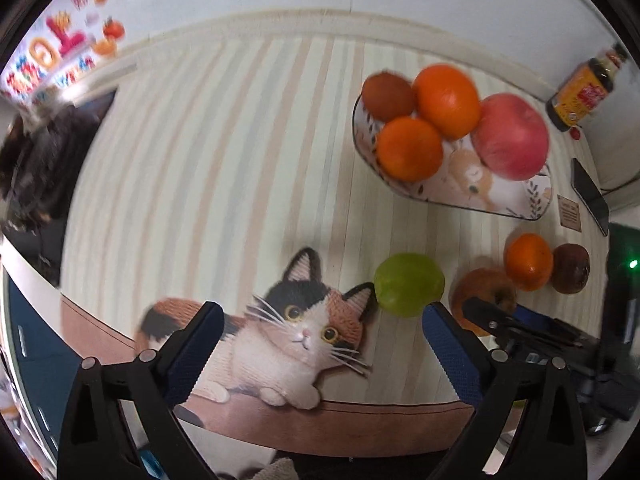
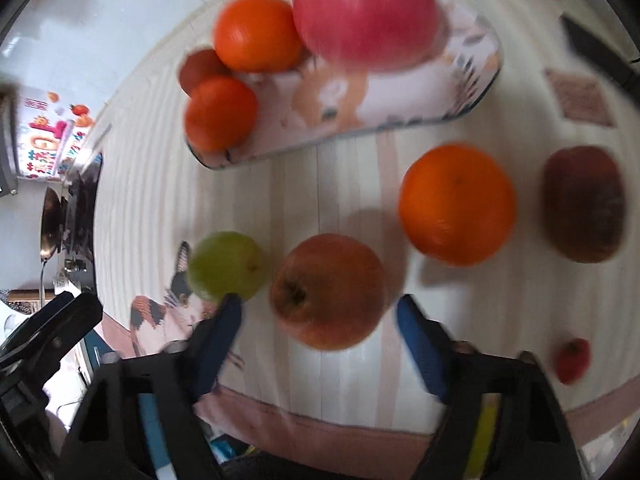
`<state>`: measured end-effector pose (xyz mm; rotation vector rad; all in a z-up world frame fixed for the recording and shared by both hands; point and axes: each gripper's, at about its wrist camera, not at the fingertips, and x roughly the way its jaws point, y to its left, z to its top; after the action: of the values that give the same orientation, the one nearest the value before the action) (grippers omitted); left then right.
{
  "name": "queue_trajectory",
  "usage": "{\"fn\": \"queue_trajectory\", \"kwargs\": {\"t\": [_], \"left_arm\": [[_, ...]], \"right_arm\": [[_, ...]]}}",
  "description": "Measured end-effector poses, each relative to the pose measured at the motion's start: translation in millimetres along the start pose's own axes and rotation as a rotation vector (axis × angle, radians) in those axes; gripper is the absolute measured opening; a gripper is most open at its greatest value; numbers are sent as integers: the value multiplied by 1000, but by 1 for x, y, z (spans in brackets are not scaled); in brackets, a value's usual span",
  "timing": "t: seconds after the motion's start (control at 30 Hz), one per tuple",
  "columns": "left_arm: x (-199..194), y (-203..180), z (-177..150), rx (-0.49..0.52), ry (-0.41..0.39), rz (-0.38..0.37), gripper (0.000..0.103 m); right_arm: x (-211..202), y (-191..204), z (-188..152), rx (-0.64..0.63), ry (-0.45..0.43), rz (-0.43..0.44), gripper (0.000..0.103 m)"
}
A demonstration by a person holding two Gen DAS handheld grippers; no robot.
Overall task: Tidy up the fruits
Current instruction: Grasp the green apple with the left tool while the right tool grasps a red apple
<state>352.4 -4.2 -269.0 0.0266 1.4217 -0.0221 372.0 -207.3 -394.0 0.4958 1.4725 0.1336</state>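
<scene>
Right gripper [image 2: 316, 344] wide open and empty, straddling reddish apple [image 2: 328, 290] on tablecloth [image 2: 340, 184]; left gripper [image 1: 324, 344] likewise open, idle; closing off-centre risks rolling it into green fruit [image 2: 226, 266]

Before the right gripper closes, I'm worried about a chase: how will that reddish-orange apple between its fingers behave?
The apple looks round and smooth, so a nudge would likely roll it toward the green fruit. It probably feels firm and fairly heavy. The right gripper is open around it.
</scene>
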Motion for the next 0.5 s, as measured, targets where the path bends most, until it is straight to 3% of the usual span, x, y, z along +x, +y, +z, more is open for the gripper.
{"fn": "queue_trajectory", "kwargs": {"t": [0.2, 0.47, 0.5], "left_arm": [[30, -12, 11, -5, 98, -57, 102], [82, -50, 17, 76, 236, -133, 102], [87, -53, 18, 82, 236, -137, 98]], "right_arm": [[3, 0, -4, -70, 21, -45, 69], [-6, -26, -17, -43, 35, -56, 69], [-6, -27, -16, -37, 34, -51, 69]]}}
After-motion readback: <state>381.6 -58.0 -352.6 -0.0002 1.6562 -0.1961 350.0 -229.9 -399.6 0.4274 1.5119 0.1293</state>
